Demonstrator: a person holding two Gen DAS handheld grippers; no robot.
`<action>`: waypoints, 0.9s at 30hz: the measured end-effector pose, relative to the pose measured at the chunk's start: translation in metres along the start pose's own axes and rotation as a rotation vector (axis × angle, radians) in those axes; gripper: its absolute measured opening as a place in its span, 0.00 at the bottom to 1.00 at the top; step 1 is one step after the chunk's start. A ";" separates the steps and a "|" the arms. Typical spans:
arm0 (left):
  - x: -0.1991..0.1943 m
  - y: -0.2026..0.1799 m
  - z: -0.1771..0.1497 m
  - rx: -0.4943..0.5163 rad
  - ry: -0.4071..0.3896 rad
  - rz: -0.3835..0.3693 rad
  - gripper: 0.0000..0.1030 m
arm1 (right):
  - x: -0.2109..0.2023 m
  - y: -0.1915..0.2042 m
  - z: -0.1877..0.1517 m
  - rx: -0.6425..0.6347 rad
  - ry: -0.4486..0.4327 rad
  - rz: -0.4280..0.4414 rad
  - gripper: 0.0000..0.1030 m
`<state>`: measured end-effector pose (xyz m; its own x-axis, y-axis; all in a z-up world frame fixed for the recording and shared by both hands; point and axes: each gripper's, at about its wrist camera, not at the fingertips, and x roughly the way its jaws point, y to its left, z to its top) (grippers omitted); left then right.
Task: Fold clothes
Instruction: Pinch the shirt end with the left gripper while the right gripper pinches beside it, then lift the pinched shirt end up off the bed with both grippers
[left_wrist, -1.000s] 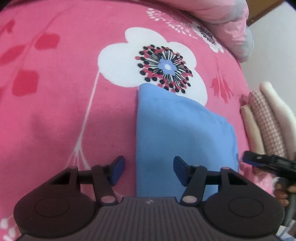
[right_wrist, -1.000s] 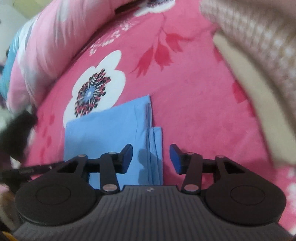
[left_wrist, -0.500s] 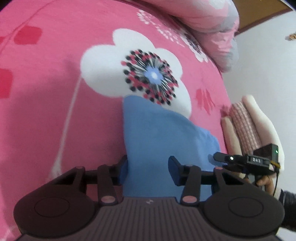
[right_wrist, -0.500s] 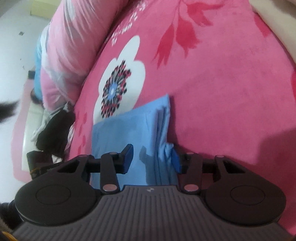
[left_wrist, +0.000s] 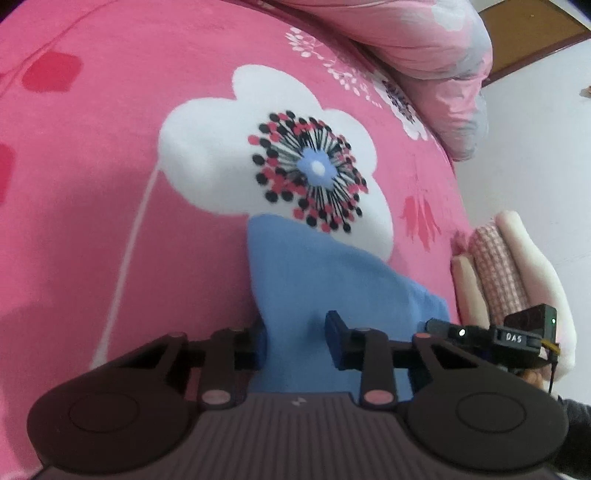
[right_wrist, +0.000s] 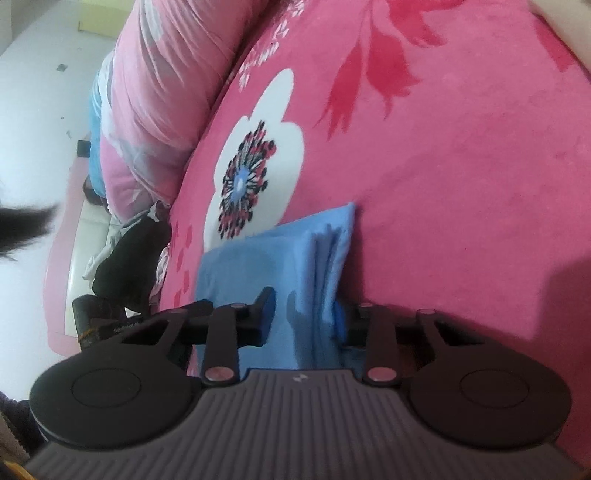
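Black ribbed hand-held gripper (left_wrist: 295, 341) with blue pads (left_wrist: 334, 334), pink rivets.

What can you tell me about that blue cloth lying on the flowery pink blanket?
The folded plain light-blue cloth looks soft and thin. It lies flat on the pink flowered blanket, its far edge overlapping a white flower print. Stacked layers show along one side. Both claws, left and right, have just been closing on its near corners, cloth between their pads.

Both grippers' fingers (left_wrist: 334, 341) closing astride blue cloth (left_wrist: 325, 284) edges.
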<state>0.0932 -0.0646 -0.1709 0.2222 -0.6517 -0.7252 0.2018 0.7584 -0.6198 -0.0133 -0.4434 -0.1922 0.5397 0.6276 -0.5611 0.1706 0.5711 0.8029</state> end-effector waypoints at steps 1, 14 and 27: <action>0.001 -0.005 -0.001 0.028 -0.014 0.025 0.29 | 0.004 0.000 0.004 -0.010 -0.001 -0.005 0.17; -0.057 -0.090 -0.041 0.232 -0.220 0.214 0.05 | -0.026 0.075 -0.011 -0.383 -0.051 -0.091 0.06; -0.199 -0.223 -0.108 0.353 -0.404 0.188 0.04 | -0.148 0.196 -0.094 -0.558 -0.256 -0.114 0.05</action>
<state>-0.0987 -0.1029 0.0791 0.6186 -0.5097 -0.5980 0.4145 0.8582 -0.3027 -0.1373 -0.3750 0.0296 0.7361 0.4389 -0.5153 -0.1803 0.8609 0.4757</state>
